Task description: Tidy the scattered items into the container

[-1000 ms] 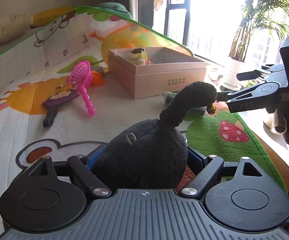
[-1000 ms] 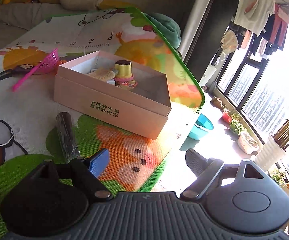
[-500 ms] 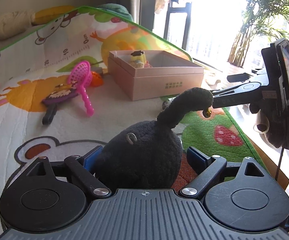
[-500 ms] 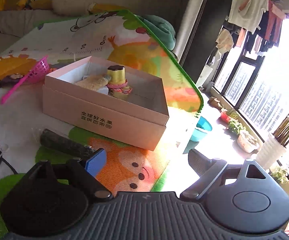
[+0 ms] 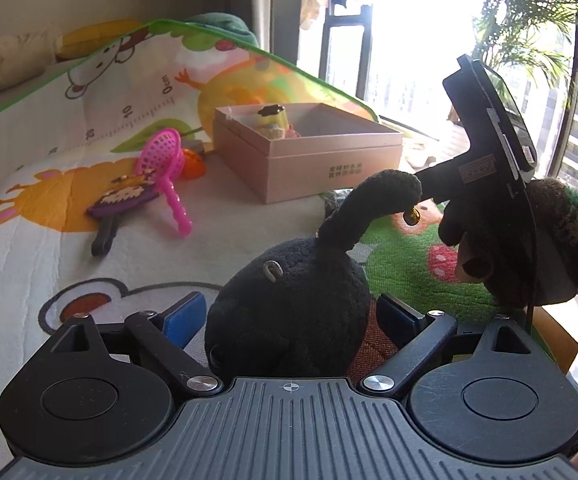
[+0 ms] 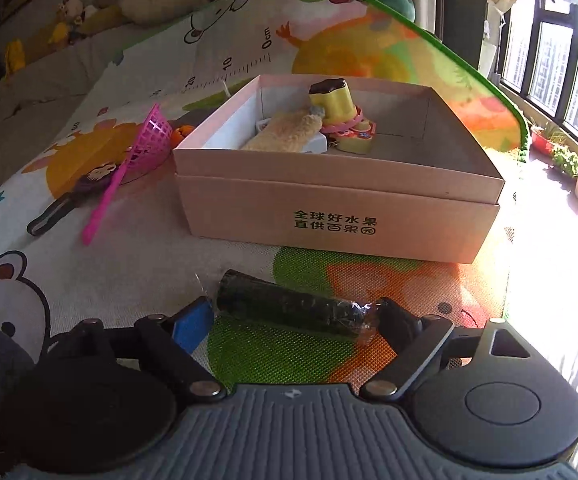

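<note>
My left gripper is shut on a black plush toy with a long curved neck, held above the play mat. The pink cardboard box stands ahead of it and holds a yellow toy and other small items. In the right wrist view the box is straight ahead. A dark wrapped roll lies on the mat crosswise between the open fingers of my right gripper, with a finger by each end. The right gripper also shows from outside in the left wrist view.
A pink toy net, a purple-and-black brush and a small orange toy lie on the mat left of the box. The mat's right edge drops to the sunlit floor by the window.
My right gripper has swung left and come down so the dark roll now lies between its fingers. My left gripper holds the plush toy in much the same place.
</note>
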`<state>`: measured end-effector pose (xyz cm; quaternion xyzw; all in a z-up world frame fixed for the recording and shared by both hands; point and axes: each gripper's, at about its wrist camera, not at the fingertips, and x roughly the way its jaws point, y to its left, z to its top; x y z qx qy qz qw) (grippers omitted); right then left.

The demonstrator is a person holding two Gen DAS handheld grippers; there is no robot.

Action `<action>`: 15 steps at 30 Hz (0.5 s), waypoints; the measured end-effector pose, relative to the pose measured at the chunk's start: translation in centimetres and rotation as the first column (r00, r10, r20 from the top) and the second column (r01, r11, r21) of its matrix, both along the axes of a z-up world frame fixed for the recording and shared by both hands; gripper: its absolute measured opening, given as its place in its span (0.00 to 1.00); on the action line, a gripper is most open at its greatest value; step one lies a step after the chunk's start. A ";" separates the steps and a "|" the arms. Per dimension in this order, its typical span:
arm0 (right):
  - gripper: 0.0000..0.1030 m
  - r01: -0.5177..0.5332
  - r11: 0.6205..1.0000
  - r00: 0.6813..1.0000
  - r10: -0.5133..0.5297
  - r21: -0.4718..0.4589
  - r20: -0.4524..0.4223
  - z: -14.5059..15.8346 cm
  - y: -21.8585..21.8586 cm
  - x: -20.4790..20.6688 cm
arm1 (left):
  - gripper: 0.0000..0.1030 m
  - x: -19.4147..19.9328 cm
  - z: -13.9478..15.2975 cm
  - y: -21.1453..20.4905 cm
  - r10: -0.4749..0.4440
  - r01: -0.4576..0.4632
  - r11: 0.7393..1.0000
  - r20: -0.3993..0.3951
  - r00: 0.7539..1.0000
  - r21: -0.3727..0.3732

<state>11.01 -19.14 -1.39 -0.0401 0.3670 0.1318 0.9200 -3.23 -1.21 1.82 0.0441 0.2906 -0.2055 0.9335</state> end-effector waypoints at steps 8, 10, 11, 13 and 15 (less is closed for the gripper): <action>0.82 -0.028 1.000 0.999 0.027 0.013 0.038 2.1 -3.0 -4.8 | 0.77 0.3 -0.5 -1.8 -0.020 0.018 0.993 0.020 1.000 0.113; 0.82 -0.032 0.999 0.999 0.031 0.015 0.043 2.7 -4.1 -6.0 | 0.76 -0.3 -0.2 -2.1 -0.026 0.024 0.992 0.016 1.000 0.123; 0.82 -0.039 0.999 0.998 0.038 0.015 0.045 3.1 -4.6 -6.7 | 0.76 -0.7 0.0 -2.3 -0.032 0.030 0.991 0.016 0.999 0.128; 0.82 -0.066 0.998 0.996 0.065 0.008 0.053 3.9 -5.6 -8.1 | 0.76 -1.5 0.6 -3.0 -0.045 0.040 0.988 0.027 0.999 0.147; 0.82 -0.093 0.996 0.993 0.093 -0.001 0.069 4.6 -6.3 -9.3 | 0.76 -1.9 1.7 -3.9 -0.066 0.057 0.985 0.050 0.997 0.161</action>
